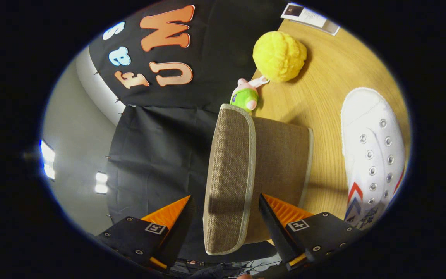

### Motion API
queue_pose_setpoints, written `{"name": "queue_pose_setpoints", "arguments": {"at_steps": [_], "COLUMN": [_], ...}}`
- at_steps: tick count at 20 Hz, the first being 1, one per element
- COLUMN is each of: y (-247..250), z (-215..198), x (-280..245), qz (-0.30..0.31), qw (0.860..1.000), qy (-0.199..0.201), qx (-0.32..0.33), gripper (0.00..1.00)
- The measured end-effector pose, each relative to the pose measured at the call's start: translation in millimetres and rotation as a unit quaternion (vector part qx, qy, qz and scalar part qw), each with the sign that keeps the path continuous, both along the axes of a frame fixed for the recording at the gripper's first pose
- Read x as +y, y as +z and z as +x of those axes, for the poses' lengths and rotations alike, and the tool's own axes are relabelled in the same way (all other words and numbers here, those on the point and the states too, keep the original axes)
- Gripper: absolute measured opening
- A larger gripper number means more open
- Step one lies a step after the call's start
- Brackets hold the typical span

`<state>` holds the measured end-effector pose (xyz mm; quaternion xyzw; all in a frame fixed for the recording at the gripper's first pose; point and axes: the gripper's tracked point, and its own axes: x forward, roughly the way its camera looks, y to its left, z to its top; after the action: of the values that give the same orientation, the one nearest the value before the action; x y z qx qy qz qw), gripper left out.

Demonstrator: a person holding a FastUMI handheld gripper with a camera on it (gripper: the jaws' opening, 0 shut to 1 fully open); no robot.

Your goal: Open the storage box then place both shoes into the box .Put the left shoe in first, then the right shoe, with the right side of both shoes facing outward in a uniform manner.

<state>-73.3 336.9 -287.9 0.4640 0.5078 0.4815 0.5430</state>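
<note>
- Between my fingers [226,217] sits the lid edge of the storage box [281,162], a brown woven fabric box with pale piping along its seams.
- My fingers stand spread, one on each side of that lid [227,174]; a gap shows on both sides, so I am not pressing on it, and I cannot tell whether either finger touches the fabric.
- The view is rolled onto its side, so the wooden tabletop [323,97] appears as a slanted surface past one finger and the black cloth wall rises past the other.
- The lid looks to be lying flat on the box, its trimmed rim running straight ahead of me from the fingertips toward the far end of the box.
- A white shoe [374,151] with metal eyelets and red and blue chevron stripes on its side lies on the tabletop beside the box, apart from it, with bare wood between them.
- Beyond the far end of the box, a small plush toy [245,97] in green and pink rests at the tabletop's edge, close to the box corner.
- Just past the toy lies a fuzzy yellow ball [279,55], touching or nearly touching the toy's pale ears.
- Farther on, at the tabletop's far side, lies a printed card [310,17].
</note>
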Motion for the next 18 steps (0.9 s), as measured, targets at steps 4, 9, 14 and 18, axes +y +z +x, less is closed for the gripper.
{"name": "queue_pose_setpoints", "arguments": {"at_steps": [4, 9, 14, 18], "y": [-9.1, 22.5, 39.3, 53.5], "z": [-11.1, -1.3, 6.3, 20.9], "x": [13.3, 10.8, 6.8, 11.9], "qz": [0.020, 0.071, 0.071, 0.018], "qw": [0.999, 0.996, 0.995, 0.995], "qy": [0.026, -0.009, -0.048, -0.101], "qx": [0.032, 0.054, 0.044, 0.017], "gripper": [0.97, 0.96, 0.53, 0.01]}}
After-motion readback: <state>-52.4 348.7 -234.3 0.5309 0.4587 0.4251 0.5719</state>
